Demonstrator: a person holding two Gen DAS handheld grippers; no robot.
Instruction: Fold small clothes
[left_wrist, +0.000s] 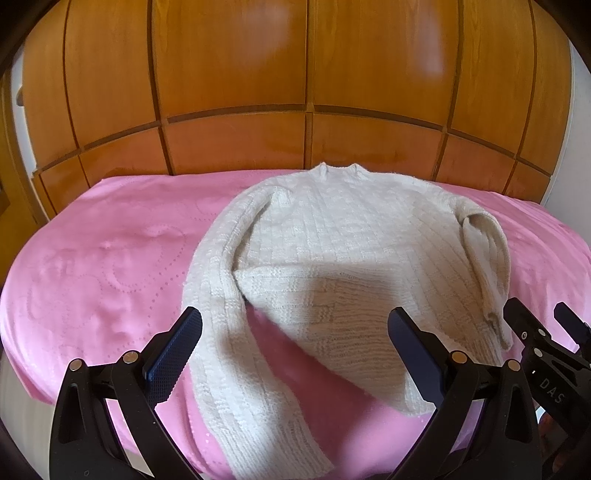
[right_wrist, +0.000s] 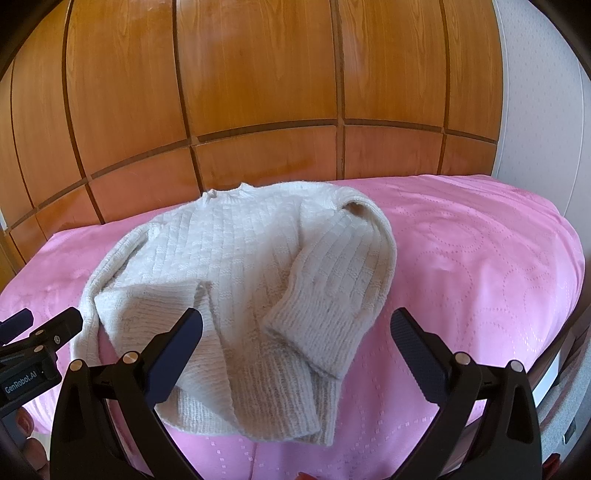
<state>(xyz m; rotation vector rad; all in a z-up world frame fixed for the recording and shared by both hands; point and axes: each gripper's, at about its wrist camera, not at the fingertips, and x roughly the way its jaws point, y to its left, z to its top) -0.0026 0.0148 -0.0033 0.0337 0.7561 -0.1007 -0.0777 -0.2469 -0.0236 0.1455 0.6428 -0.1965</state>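
A cream knitted sweater (left_wrist: 343, 236) lies face up on a pink bedspread (left_wrist: 92, 266), neck toward the wooden wall. Its left sleeve (left_wrist: 221, 332) runs straight down toward the near edge. Its right sleeve (right_wrist: 332, 280) is folded inward over the body. The hem's left corner is turned up. My left gripper (left_wrist: 295, 332) hovers open over the lower hem and left sleeve, holding nothing. My right gripper (right_wrist: 297, 332) hovers open above the folded sleeve's cuff and the hem (right_wrist: 258, 398), also holding nothing. Each gripper shows at the edge of the other's view.
A panelled wooden wall (left_wrist: 236, 74) rises right behind the bed. The pink bedspread (right_wrist: 480, 258) stretches bare to the right of the sweater and to its left. A white wall (right_wrist: 546, 129) stands at far right. The bed's near edge drops off below the grippers.
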